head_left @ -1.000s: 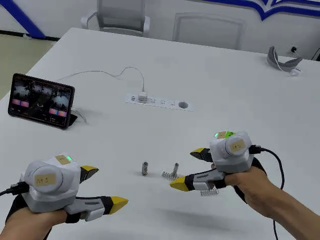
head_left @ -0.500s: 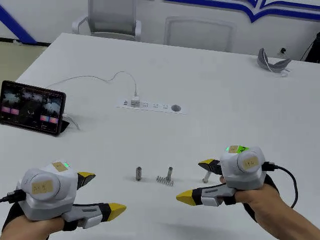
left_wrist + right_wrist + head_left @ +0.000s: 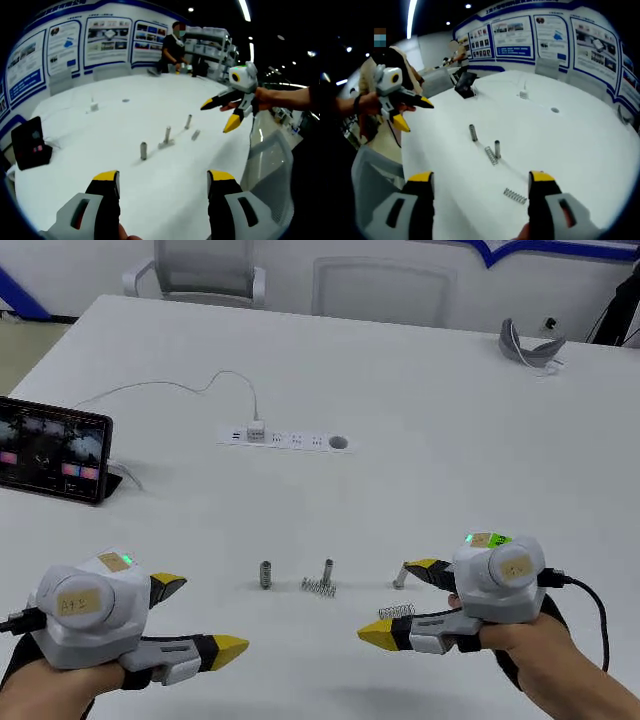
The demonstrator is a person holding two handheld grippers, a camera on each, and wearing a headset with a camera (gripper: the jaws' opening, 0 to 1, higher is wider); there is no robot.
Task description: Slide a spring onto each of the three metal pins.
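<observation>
Three short metal pins stand in a row on the white table. The left pin (image 3: pixel 266 574) (image 3: pixel 143 150) (image 3: pixel 473 132) looks ribbed, as if a coil sits on it. At the foot of the bare middle pin (image 3: pixel 327 571) (image 3: pixel 167 135) (image 3: pixel 497 149) lies a spring (image 3: pixel 318 587) (image 3: pixel 491 155). The right pin (image 3: pixel 400 577) (image 3: pixel 188 121) is just beside my right gripper (image 3: pixel 398 600) (image 3: pixel 225 112), which is open. A second loose spring (image 3: pixel 397 611) (image 3: pixel 514 195) (image 3: pixel 195 134) lies flat on the table between its jaws. My left gripper (image 3: pixel 198 615) (image 3: pixel 415 115) hangs open at the near left, holding nothing.
A tablet (image 3: pixel 50 448) stands at the left edge of the table. A white power strip (image 3: pixel 290 439) with a plugged-in cable lies in the middle, and a grey headset (image 3: pixel 525 345) at the far right. Chairs (image 3: pixel 205 265) stand beyond the far edge.
The head camera has shifted. My right gripper has drawn back toward the near right, uncovering the right pin and the loose spring. The left gripper has barely moved.
</observation>
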